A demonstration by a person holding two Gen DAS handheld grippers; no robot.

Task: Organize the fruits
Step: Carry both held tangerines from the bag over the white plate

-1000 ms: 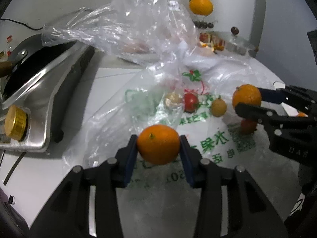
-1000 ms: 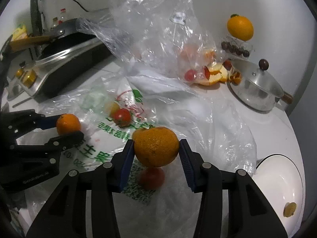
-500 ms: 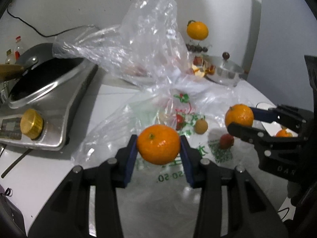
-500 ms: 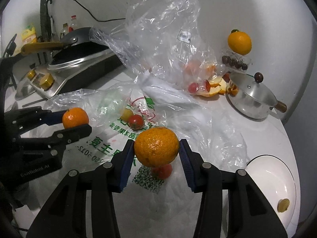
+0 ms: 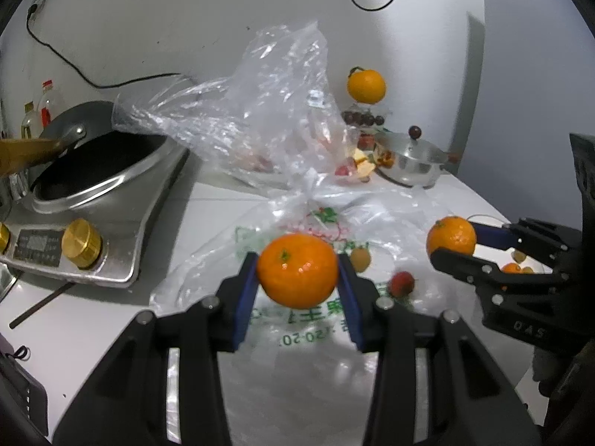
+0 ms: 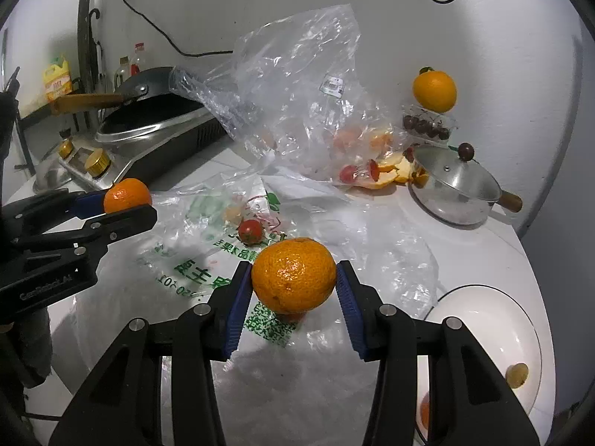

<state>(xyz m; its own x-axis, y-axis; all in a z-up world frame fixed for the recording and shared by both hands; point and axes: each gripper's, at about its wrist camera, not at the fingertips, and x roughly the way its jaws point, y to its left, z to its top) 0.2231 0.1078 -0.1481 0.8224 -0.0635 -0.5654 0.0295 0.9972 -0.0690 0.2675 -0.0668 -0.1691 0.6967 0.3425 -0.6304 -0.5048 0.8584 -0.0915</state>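
Observation:
My left gripper point(image 5: 297, 277) is shut on an orange mandarin point(image 5: 297, 275), held above a flat printed plastic bag point(image 5: 316, 319); they also show in the right wrist view, gripper point(image 6: 128, 210) and mandarin point(image 6: 126, 195). My right gripper point(image 6: 293, 278) is shut on a second mandarin point(image 6: 293, 275), also seen from the left, gripper point(image 5: 452, 245) and mandarin point(image 5: 451, 236). A small tomato point(image 6: 250, 231), a pale yellow fruit point(image 5: 360, 258) and a red fruit point(image 5: 401, 282) lie on the bag. A white plate point(image 6: 494, 319) at right holds small fruits point(image 6: 517, 374).
An induction cooker with a black wok point(image 5: 100, 182) stands at left. A crumpled clear bag point(image 6: 293, 85) with peel and fruit pieces sits at the back. A lidded steel pot point(image 6: 455, 189), a box of dark cherries point(image 6: 425, 126) and an orange point(image 6: 434, 91) stand back right.
Both grippers have risen and pulled back from the bag, each still holding its mandarin. The fruits on the bag now look smaller and farther away.

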